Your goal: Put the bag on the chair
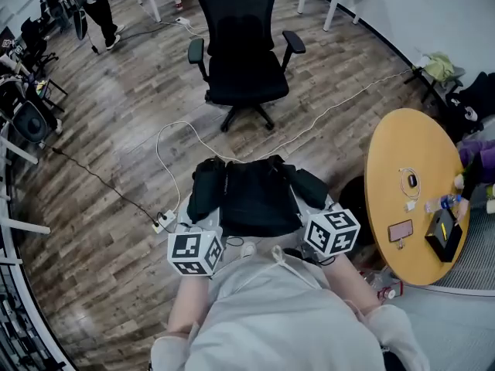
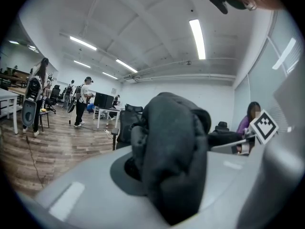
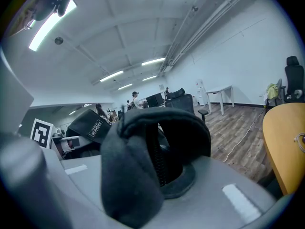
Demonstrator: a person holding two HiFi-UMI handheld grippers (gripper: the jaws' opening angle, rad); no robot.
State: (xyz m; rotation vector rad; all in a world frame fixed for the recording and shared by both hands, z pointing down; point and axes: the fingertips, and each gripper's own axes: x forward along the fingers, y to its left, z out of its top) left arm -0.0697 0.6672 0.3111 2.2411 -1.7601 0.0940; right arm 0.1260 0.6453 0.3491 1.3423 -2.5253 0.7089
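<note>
A black backpack [image 1: 255, 195] hangs in front of me above the wooden floor, held up by both grippers. My left gripper [image 1: 207, 229] is shut on a fold of the bag's dark fabric [image 2: 171, 161] at its near left side. My right gripper [image 1: 311, 211] is shut on a padded, zippered part of the bag [image 3: 143, 166] at its near right side. The black office chair [image 1: 244, 60] stands farther ahead on the floor, its seat facing me and bare. The chair [image 2: 125, 123] also shows behind the fabric in the left gripper view.
A round yellow table [image 1: 387, 207] with a phone, a cable and a black box stands at my right. A white cable [image 1: 178, 141] and a power strip [image 1: 164, 221] lie on the floor between me and the chair. A person [image 1: 97, 6] stands far left.
</note>
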